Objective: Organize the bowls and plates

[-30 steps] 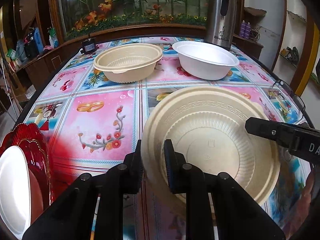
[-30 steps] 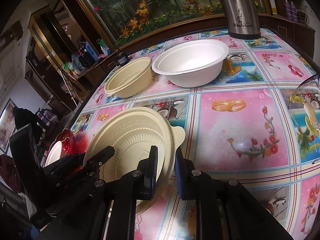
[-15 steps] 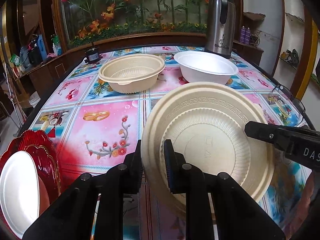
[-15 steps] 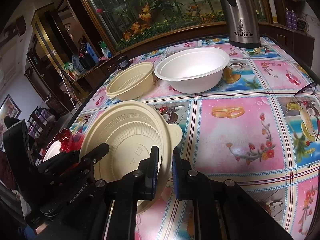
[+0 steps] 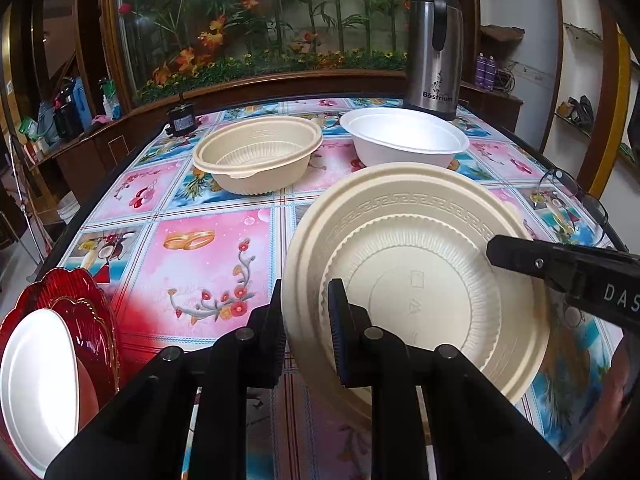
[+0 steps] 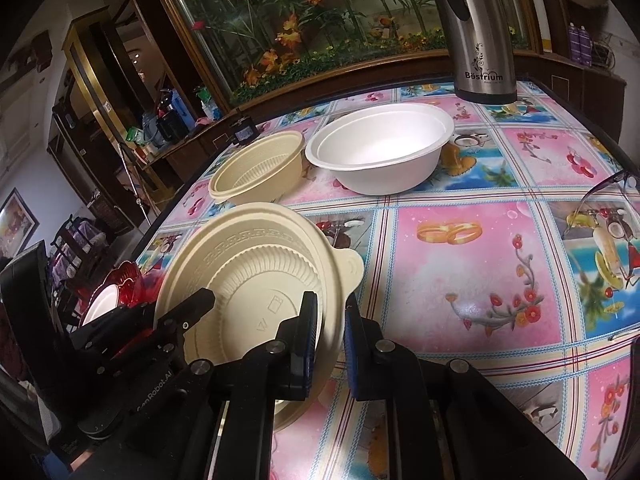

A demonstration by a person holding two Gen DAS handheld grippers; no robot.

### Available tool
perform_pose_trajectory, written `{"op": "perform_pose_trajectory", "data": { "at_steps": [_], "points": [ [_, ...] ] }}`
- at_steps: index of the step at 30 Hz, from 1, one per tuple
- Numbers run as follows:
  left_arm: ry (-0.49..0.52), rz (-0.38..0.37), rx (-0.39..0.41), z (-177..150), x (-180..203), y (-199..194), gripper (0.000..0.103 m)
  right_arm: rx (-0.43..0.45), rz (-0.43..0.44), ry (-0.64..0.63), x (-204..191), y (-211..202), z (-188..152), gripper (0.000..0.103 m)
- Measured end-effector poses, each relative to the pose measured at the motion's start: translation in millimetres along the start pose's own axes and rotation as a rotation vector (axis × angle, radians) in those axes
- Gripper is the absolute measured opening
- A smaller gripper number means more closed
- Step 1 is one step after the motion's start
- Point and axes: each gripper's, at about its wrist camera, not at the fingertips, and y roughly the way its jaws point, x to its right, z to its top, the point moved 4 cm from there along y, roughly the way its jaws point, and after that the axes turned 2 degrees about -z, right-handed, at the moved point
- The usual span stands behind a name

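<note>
The cream plate (image 5: 416,280) is tilted up off the worktop (image 5: 208,248), gripped from both sides: the left claw (image 5: 306,336) is clamped on its near-left rim and the right claw (image 6: 330,344) on the opposite rim (by the tab handle). Farther back a cream bowl (image 5: 258,152) and white bowl (image 5: 404,144) stand side by side

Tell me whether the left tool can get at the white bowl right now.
Probably not: the left tool and right tool both grip the beige plate, which stands between it and the white bowl.
</note>
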Motion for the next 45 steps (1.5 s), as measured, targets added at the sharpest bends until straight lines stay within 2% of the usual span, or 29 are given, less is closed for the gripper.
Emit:
{"op": "perform_pose_trajectory", "data": {
  "at_steps": [10, 24, 28, 32, 40, 45],
  "points": [
    [-0.007, -0.005, -0.006, 0, -1, 1, 0.017, -0.008, 0.010, 0.021, 2, 2, -1, 0.012],
    [-0.009, 0.001, 0.025, 3, -3, -4, 0.016, -0.011, 0.031, 0.049, 1, 0, -1, 0.012],
    [-0.020, -0.007, 0.031, 3, -4, -7, 0.017, 0.012, 0.025, 0.039, -2, -3, 0, 0.012],
    [-0.034, 0.002, 0.055, 4, -10, -23, 0.017, 0.004, 0.031, 0.057, -6, -7, -2, 0.012],
    [-0.055, -0.005, 0.093, 1, -23, -64, 0.017, 0.049, 0.057, 0.038, -37, -48, -5, 0.012],
    [-0.089, 0.009, 0.107, -4, -41, -80, 0.017, 0.034, 0.070, 0.011, -58, -54, -9, 0.012]
  ]
}}
